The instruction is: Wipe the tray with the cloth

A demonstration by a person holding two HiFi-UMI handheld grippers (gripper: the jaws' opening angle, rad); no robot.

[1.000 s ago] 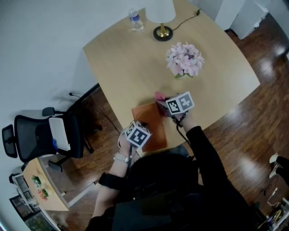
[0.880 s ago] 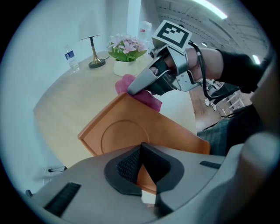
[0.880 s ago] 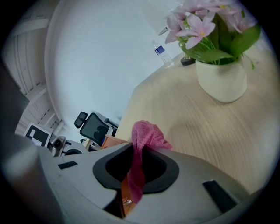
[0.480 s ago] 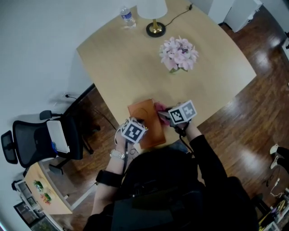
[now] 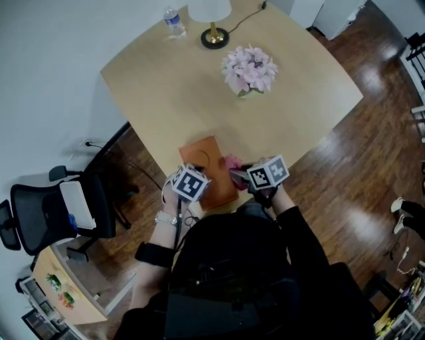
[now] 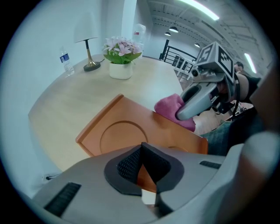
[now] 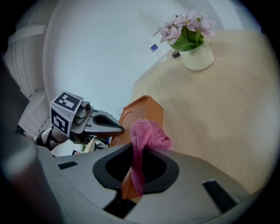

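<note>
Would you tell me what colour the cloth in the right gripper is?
The cloth is pink, clearest in the right gripper view.

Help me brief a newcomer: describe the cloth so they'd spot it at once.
On the wooden table, find the orange-brown tray at the near edge. At its right edge, the right gripper's jaws pinch the cloth: small, fuzzy, and pink, unlike the hard tray.

Looks like an office/meeting area: big pale wood table [image 5: 199,86] w/ desk lamp [image 5: 214,36], flower pot [image 5: 249,66], water bottle [image 5: 174,22]. Black swivel office chair [image 5: 40,216] nearby, dark wood floor [image 5: 372,153]. Strip lights [image 6: 197,8] overhead, black railing [image 6: 175,54] in bkgd.
</note>
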